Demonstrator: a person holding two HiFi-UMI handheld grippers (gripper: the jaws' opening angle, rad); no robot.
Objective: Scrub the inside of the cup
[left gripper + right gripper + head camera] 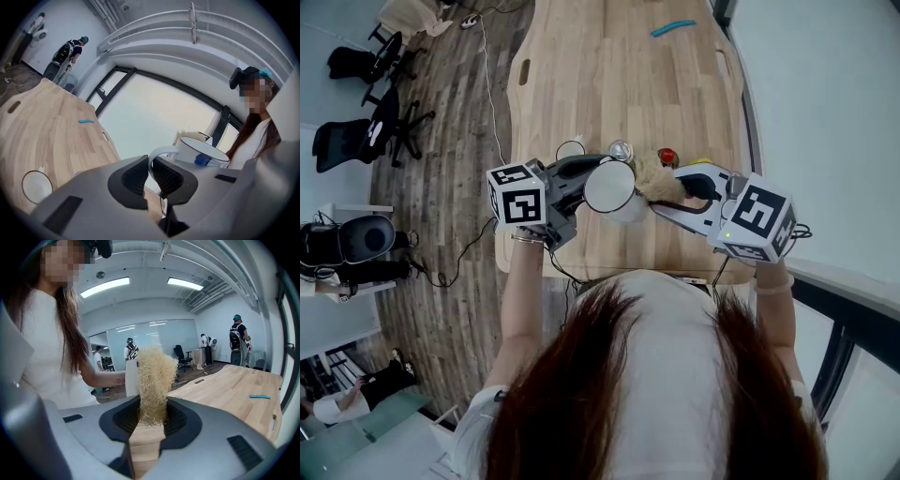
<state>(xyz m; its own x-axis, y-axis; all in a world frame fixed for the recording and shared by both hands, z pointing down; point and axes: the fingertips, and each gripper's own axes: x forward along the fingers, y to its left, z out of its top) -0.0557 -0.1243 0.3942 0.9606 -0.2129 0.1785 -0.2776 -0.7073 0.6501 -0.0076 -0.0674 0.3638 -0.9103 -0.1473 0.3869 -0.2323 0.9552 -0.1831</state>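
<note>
My left gripper [579, 186] holds a white cup [610, 187] with a dark rim in the air over the table's near edge. In the left gripper view the jaws [150, 174] are shut on the cup's handle [159, 152], with the cup body [201, 153] beyond. My right gripper [667, 195] is shut on a pale, fibrous loofah scrubber [652, 178] that sits right beside the cup. The scrubber [153, 380] stands up between the right jaws, with the cup's white side [131, 378] just behind it. In the left gripper view the scrubber's top [186, 136] shows behind the cup.
The wooden table [609, 84] carries a small white dish [570, 148], a metal can [621, 149] and a red object [667, 157] near its front edge. A blue tool [673, 28] lies far back. Office chairs [380, 131] stand on the floor at left.
</note>
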